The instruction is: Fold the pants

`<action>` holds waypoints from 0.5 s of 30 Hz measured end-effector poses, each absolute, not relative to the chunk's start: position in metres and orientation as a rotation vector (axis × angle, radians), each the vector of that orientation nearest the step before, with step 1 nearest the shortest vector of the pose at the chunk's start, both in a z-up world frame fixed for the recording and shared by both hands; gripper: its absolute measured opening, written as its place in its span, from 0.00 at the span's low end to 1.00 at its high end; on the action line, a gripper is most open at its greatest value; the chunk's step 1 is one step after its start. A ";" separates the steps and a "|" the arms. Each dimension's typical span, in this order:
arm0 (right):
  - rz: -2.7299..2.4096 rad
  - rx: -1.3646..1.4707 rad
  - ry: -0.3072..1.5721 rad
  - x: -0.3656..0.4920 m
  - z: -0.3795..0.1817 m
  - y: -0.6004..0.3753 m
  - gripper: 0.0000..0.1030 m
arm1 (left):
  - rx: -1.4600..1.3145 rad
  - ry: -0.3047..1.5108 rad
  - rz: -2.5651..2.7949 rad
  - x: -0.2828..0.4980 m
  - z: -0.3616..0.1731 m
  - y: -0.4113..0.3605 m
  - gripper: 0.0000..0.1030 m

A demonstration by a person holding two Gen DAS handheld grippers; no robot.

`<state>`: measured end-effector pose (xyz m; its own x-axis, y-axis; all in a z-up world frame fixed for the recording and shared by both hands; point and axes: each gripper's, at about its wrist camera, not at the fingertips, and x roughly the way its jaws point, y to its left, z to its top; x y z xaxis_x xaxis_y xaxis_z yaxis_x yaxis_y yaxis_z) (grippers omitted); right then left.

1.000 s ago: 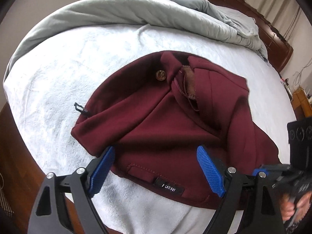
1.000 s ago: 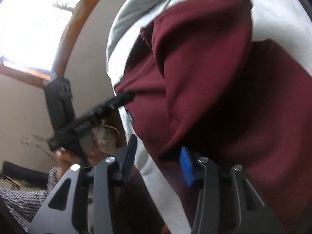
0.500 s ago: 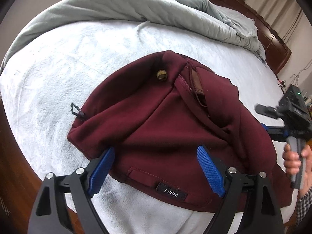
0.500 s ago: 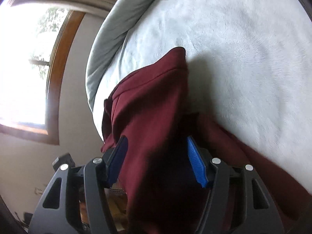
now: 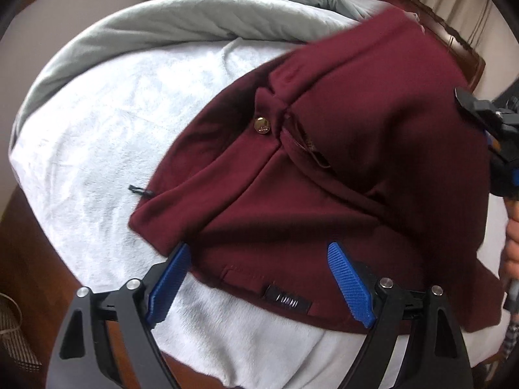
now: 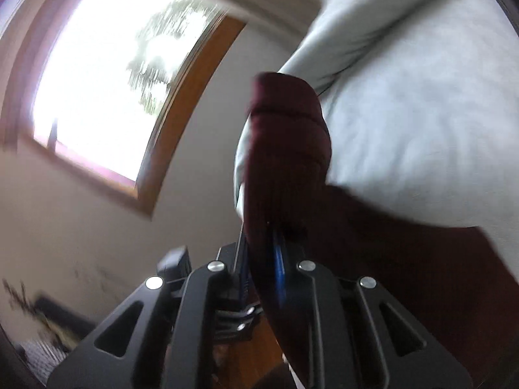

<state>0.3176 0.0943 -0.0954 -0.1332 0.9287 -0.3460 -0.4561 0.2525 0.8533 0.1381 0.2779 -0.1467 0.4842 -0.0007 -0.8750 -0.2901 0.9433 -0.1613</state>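
Bed (image 5: 97, 123) with pale plush cover carries maroon pants (image 5: 324, 194); window (image 6: 107, 74) behind. Left gripper (image 5: 259, 282) spread wide; right gripper (image 6: 262, 259) clamps pants fabric.

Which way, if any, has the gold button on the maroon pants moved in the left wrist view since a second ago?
Yes. Against the left gripper's blue fingers, the gold button has stayed nearly put, while the pants fold at right has lifted over it.

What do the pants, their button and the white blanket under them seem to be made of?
Pants: thick maroon cotton-like fabric, matte, probably fleece or brushed twill; it makes soft, rounded folds.
Button: metal, probably brass-toned; it shines gold with a bright spot.
Blanket: plush synthetic fleece, it seems; short fuzzy pile with brushed marks and a soft sheen.
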 end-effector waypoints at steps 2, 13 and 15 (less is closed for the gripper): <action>1.341 0.449 1.182 0.298 -0.095 0.116 0.15 | -0.301 1.048 0.195 0.129 -0.142 0.280 0.88; 1.333 0.322 1.377 0.255 -0.131 0.145 0.33 | -0.572 0.982 0.070 0.080 -0.145 0.318 0.90; 1.324 0.379 1.365 0.253 -0.127 0.130 0.63 | -0.606 0.970 0.040 0.082 -0.146 0.317 0.90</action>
